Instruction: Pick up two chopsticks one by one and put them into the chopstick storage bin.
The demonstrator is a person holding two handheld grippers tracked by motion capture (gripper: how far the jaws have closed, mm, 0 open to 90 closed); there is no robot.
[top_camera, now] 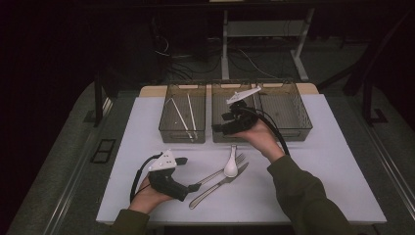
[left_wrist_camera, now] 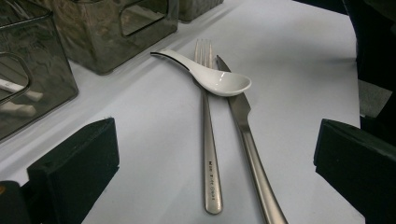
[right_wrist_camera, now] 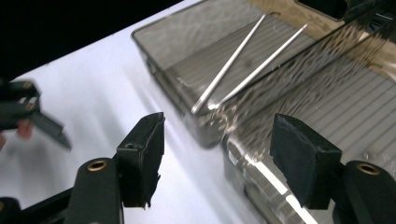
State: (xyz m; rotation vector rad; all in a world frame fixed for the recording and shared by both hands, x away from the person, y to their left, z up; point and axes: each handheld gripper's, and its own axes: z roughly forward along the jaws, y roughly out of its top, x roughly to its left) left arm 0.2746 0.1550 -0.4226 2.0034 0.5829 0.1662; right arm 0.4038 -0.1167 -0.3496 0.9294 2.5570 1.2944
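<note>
Smoked plastic, left bin: we note two white chopsticks inside.
Middle bin: contents hidden.
Cutlery: spoon, fork, knife near bins.
Left gripper: jaws apart, empty.
Right gripper: jaws apart, empty, over middle bin's near rim.

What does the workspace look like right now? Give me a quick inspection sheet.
Surface: white table top, flat.
Job's things: white spoon lying across fork, knife alongside; two chopsticks in the left bin.
Clutter: nothing seen.
Grippers: left gripper open, aimed at the cutlery; right gripper open, nothing between its jaws, above the middle bin.
Cables: one trails from each gripper.
Surroundings: dark floor, desk legs, loose wires.
</note>
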